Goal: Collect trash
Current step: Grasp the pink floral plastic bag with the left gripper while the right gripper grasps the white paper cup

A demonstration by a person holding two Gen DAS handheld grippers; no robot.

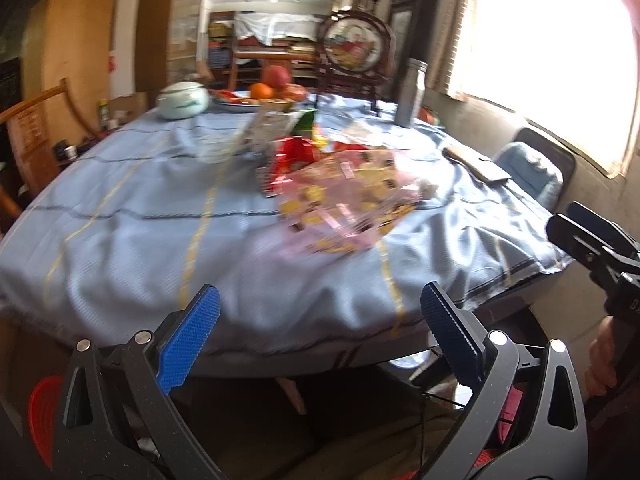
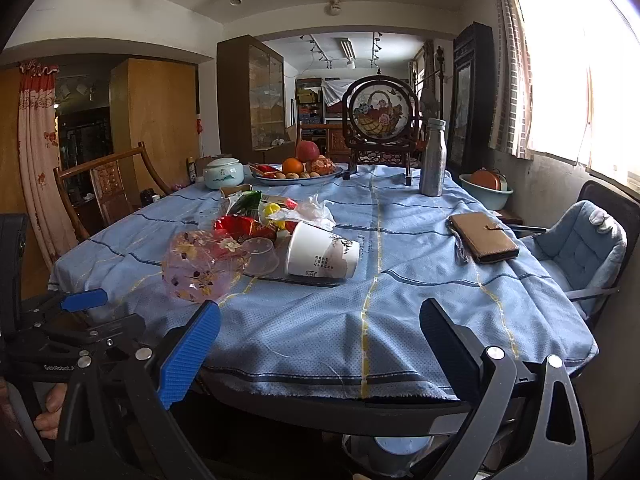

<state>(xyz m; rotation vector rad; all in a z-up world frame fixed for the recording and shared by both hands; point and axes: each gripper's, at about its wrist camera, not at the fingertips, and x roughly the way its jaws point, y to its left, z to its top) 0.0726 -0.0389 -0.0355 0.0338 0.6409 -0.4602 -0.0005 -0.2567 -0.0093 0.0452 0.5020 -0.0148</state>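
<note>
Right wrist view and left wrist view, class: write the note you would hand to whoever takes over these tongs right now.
Left tongs: open, empty, at the table's near edge.
Right tongs: open, empty, also at the near edge.
Trash sits mid-table on the blue tablecloth: pink floral plastic bag, clear plastic cup, tipped white paper cup, red wrappers, white crumpled plastic.
Done: nothing collected yet.
Left: pick up every piece. No bin is clearly visible.

A matt, woven pale-blue cloth table cover [image 2: 400, 264] is creased at its frayed edge. On it lie a glossy, crinkled pink clear-plastic bag [image 2: 200, 268], a smooth white paper cup [image 2: 320, 256], a brushed-metal bottle [image 2: 434, 158] and a brown leather-look wallet [image 2: 482, 238]. The grippers' blue finger pads [image 2: 188, 356] are ribbed.
</note>
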